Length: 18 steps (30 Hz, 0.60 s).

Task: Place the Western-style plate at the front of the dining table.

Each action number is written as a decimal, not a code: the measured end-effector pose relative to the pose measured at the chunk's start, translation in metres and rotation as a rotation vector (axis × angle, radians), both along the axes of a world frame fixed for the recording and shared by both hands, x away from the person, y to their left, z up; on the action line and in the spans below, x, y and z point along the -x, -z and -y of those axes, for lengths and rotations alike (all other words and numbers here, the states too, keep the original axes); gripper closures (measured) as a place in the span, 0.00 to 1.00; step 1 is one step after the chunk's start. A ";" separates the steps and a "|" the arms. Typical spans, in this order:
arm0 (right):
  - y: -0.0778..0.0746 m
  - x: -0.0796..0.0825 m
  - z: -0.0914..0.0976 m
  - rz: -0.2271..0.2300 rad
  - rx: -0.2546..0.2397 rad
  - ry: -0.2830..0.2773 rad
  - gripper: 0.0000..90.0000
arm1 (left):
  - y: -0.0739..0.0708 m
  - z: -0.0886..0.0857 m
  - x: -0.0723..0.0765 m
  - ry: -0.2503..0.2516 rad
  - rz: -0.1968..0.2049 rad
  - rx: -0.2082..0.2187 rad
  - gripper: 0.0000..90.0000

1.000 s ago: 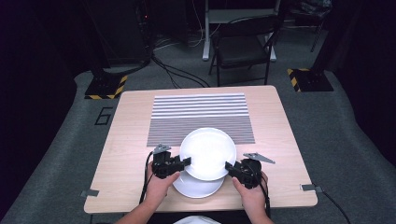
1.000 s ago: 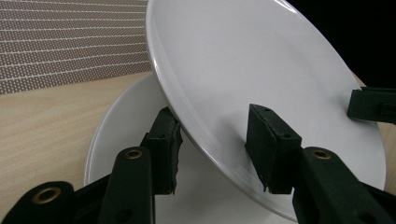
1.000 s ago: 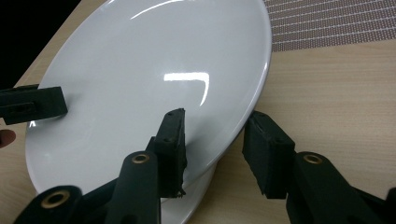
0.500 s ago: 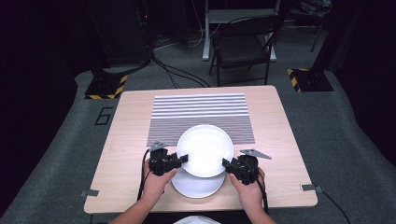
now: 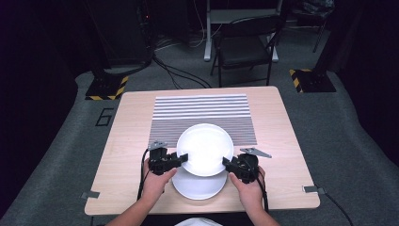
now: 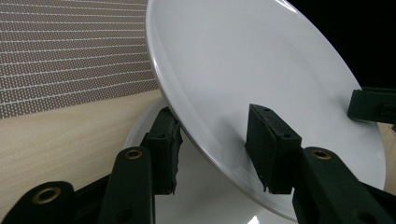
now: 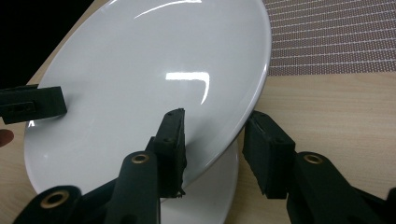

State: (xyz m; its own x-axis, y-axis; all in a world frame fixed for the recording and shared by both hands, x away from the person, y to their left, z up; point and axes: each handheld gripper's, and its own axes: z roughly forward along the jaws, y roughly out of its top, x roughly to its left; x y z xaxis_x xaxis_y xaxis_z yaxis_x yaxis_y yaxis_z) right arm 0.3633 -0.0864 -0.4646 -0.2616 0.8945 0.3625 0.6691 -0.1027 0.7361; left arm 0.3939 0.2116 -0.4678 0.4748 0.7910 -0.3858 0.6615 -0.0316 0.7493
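Above lower plate, upper plate near level, round; both jaws clamp opposite rims.

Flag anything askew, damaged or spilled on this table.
Nothing looks damaged or spilled. The upper plate is held off the lower plate, gripped at opposite rims by the left tongs and right tongs. The striped mat lies flat and square on the table.

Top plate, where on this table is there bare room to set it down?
The striped mat beyond the top plate lies bare, as do the wood strips left and right of it. The near edge is crowded: the lower plate, both hands, left tool, right tool.
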 end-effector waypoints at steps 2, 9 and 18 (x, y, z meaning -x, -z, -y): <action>-0.001 -0.001 0.000 0.004 0.001 -0.005 0.65 | -0.001 0.000 0.000 -0.003 0.003 0.002 0.61; -0.003 -0.003 -0.002 0.005 -0.003 -0.007 0.65 | -0.003 -0.002 -0.002 -0.007 0.002 0.006 0.61; -0.007 -0.008 -0.004 0.010 -0.004 -0.006 0.65 | -0.005 -0.004 -0.006 -0.021 -0.003 0.027 0.61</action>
